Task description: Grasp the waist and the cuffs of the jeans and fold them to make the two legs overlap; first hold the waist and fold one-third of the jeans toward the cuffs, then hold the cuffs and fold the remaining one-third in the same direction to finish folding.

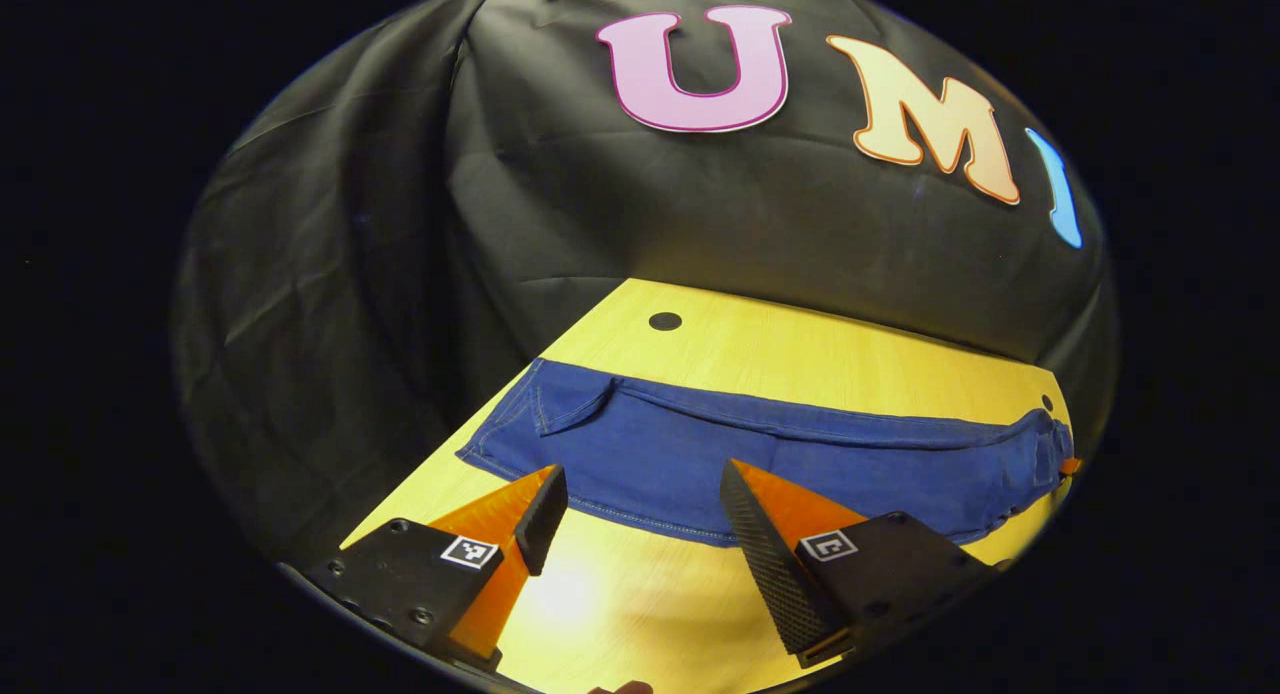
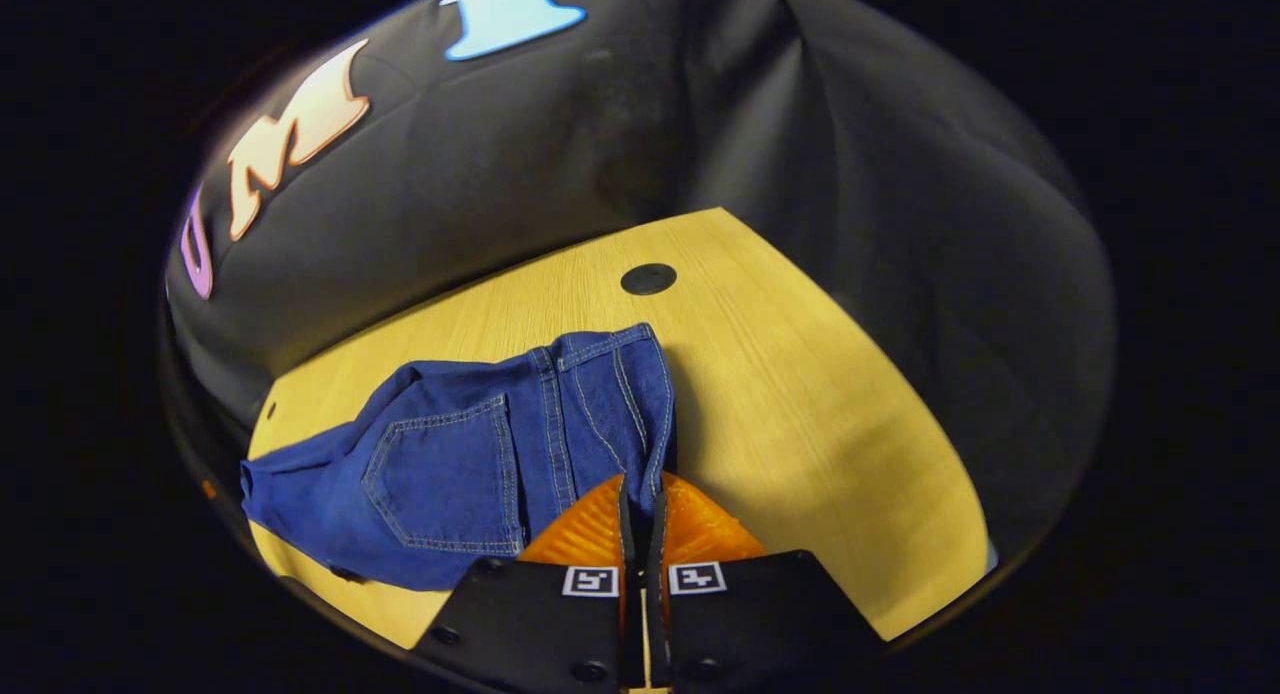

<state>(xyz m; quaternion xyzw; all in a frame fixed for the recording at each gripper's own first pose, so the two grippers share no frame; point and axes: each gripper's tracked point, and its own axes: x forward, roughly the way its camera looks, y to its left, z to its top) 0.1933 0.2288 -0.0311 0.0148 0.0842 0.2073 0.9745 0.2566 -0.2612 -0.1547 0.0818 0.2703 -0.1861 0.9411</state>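
On the wooden table one pair of jeans is lying flat, stretched lengthwise across the surface, its legs already overlapping into a single long band. One item of clothing is counted; no second garment is lying beside it. Two dark round holes are showing in the tabletop in the left gripper view: one beyond the cuff end and a smaller one near the waist end. In the right gripper view the jeans are presenting the waist end with one back pocket facing up, and one round hole is sitting just beyond the waistband on the table.

Two grippers are being held over the work. The left gripper is hovering low at the near edge of the jeans, tilted down toward the table, its two fingers standing well apart with the denim edge and bare wood showing between them; neither finger is pressing on the cloth. The right gripper is pointing forward along the waistband, its two fingers drawn together with a thin slit between them. The tips are sitting right at the waistband's near corner, and the denim appears to be entering the slit, though whether both fingers are pinching it cannot be told with certainty.
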